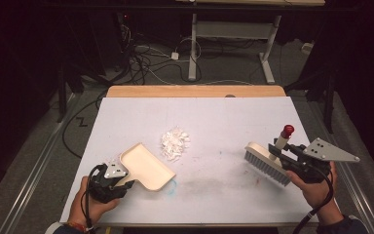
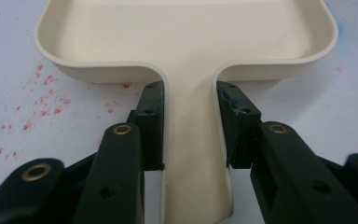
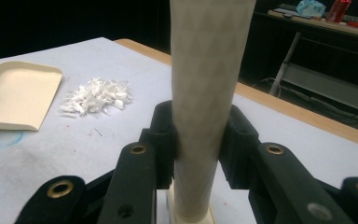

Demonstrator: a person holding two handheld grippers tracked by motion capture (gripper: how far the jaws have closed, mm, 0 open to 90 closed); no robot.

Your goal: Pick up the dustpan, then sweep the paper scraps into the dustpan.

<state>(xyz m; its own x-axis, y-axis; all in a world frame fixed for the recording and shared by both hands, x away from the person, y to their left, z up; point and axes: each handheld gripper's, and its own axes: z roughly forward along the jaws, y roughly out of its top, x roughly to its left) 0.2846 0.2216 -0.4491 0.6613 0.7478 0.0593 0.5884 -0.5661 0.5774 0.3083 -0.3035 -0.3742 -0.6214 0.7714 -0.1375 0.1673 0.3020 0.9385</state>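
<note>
A cream dustpan point(image 1: 145, 165) lies on the white table at the near left, its mouth turned toward a small pile of white scraps point(image 1: 175, 143) at the middle. My left gripper point(image 1: 121, 181) is shut on the dustpan's handle point(image 2: 191, 140). At the right a cream brush point(image 1: 268, 162) with pale bristles and a red-tipped handle stands on the table. My right gripper point(image 1: 278, 150) is shut on the brush handle point(image 3: 205, 93). In the right gripper view the scraps point(image 3: 95, 96) and the dustpan point(image 3: 16, 95) lie to the left.
The white sheet point(image 1: 224, 122) covers a wooden table whose far edge point(image 1: 195, 91) shows bare. Red specks point(image 2: 37, 100) and a blue mark point(image 1: 172, 184) stain the sheet near the dustpan. Beyond the table stand desk legs point(image 1: 193, 53) and cables point(image 1: 141, 53) on the floor.
</note>
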